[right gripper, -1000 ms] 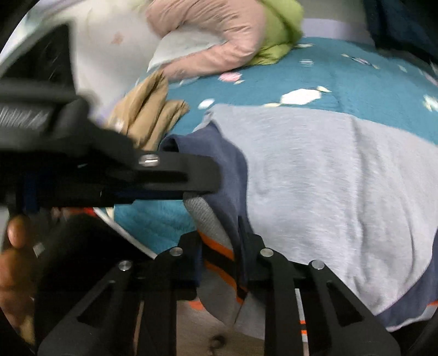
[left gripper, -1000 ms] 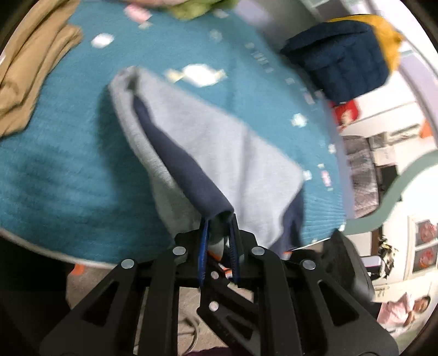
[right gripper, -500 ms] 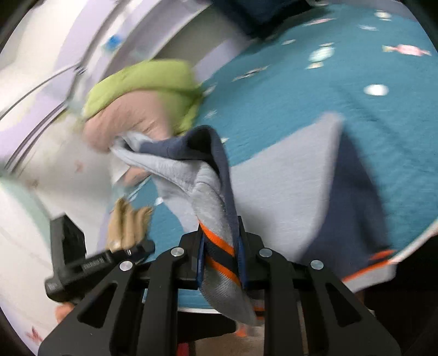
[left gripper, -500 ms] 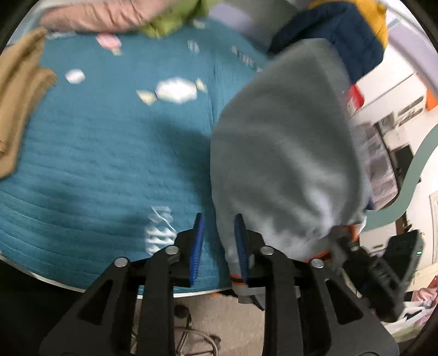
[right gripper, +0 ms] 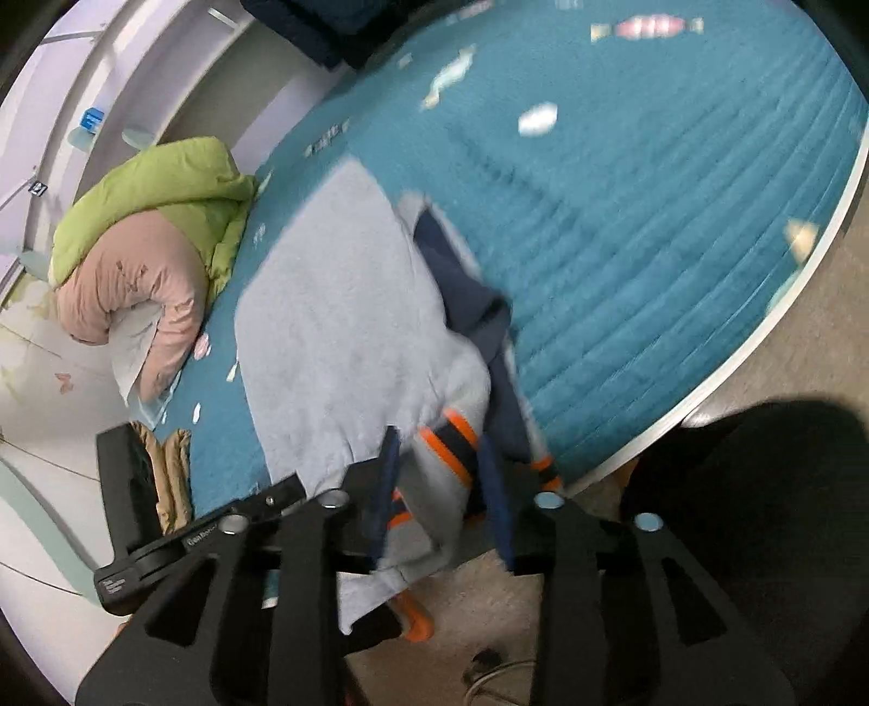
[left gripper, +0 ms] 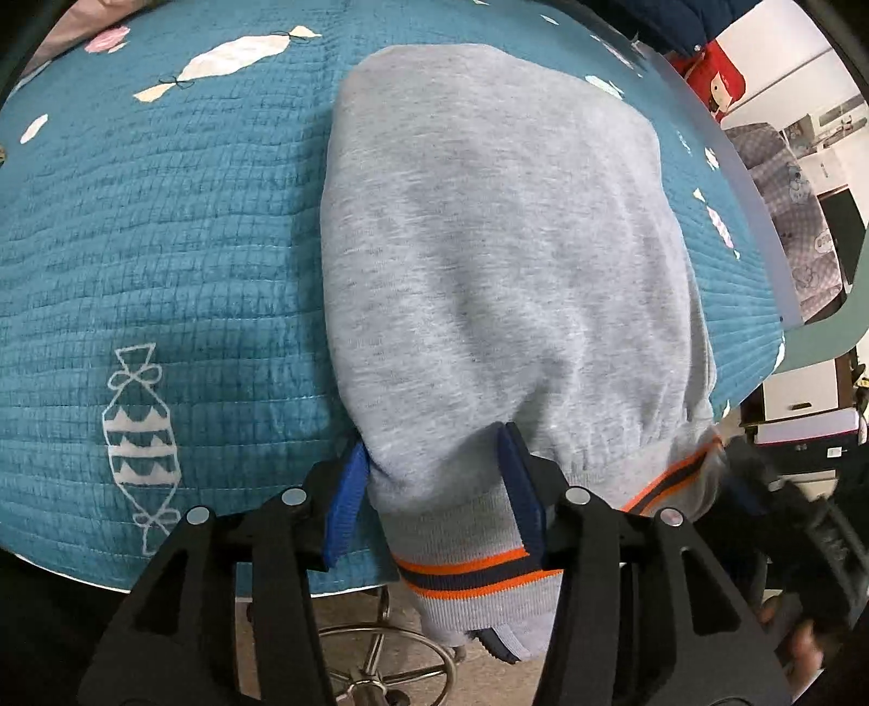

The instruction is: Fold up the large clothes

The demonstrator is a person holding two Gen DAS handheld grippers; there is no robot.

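Note:
A grey sweatshirt (left gripper: 489,244) with navy sleeves and an orange-and-navy striped hem lies folded on the teal quilted table (left gripper: 163,244). Its hem hangs over the near edge. My left gripper (left gripper: 434,499) is open, its jaws wide apart on either side of the hem's left corner. In the right wrist view the sweatshirt (right gripper: 337,326) lies flat with a navy sleeve bunched at its right side. My right gripper (right gripper: 440,489) is open, with the striped hem loose between its jaws.
A green and pink padded jacket (right gripper: 152,239) lies at the far side. Folded tan cloth (right gripper: 168,478) sits near the left gripper's body. A dark navy garment (right gripper: 326,27) lies at the far edge. A chair base (left gripper: 380,662) stands below the table edge.
Both grippers carried the garment's edge over and laid it down, folding the sweatshirt in half. Both then opened and released the hem.

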